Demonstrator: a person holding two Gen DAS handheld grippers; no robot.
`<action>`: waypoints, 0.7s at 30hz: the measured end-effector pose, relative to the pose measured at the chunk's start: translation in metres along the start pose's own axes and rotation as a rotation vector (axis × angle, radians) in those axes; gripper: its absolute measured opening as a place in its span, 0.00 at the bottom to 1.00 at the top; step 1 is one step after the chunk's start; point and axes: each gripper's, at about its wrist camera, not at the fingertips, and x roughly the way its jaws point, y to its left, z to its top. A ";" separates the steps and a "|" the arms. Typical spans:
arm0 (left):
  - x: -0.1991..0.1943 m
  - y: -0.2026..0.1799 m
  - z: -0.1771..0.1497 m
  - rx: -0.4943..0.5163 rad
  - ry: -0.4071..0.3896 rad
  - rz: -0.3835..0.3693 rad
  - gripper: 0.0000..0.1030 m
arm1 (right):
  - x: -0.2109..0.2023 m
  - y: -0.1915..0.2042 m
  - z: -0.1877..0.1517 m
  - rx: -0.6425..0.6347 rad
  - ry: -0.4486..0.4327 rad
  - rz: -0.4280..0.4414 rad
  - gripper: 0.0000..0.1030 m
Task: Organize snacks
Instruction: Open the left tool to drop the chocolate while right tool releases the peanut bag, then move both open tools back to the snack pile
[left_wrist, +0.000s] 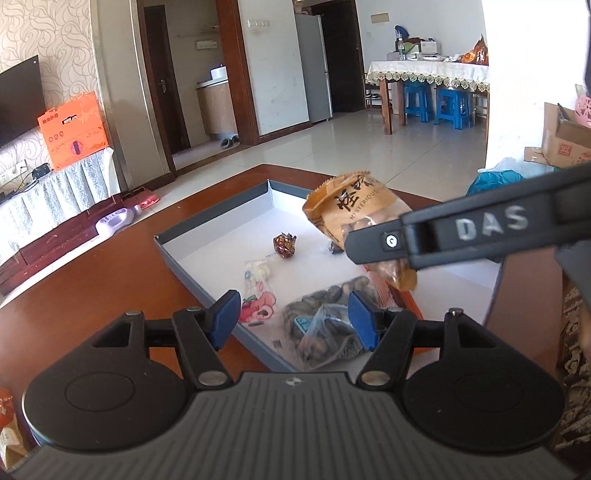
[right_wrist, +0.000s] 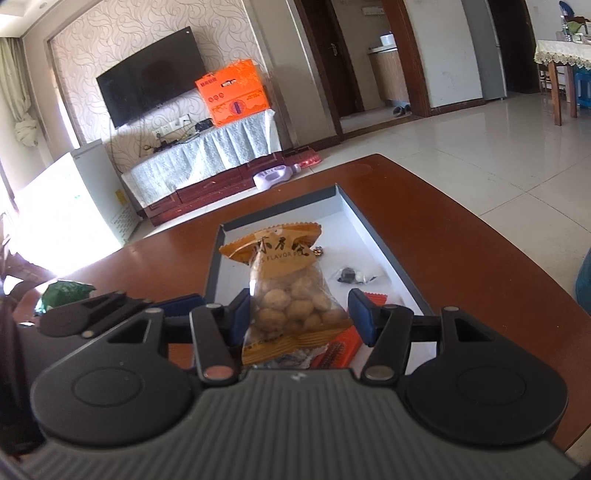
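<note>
Snack bag (right_wrist: 291, 295) of round nuts hangs upright between my right gripper (right_wrist: 301, 314) pads, left pad on it, right pad looks just clear; grip uncertain. My left gripper (left_wrist: 293, 319) is apart, holding nothing, over a clear bag of dark seeds (left_wrist: 321, 321). Beyond: tray (left_wrist: 207, 273) with wrapped candy (left_wrist: 285, 246), on the brown table (left_wrist: 92, 295).

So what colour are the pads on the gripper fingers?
Blue pads, clearest in the left wrist view.
</note>
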 end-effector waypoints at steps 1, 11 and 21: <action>-0.004 0.001 -0.002 -0.001 -0.003 -0.001 0.68 | 0.002 -0.001 -0.001 0.006 0.007 -0.004 0.59; -0.028 0.011 -0.007 -0.011 0.000 0.038 0.68 | -0.009 0.001 -0.006 0.010 -0.060 -0.066 0.66; -0.066 0.049 -0.024 -0.077 0.013 0.172 0.68 | -0.012 0.043 -0.009 -0.061 -0.107 0.061 0.66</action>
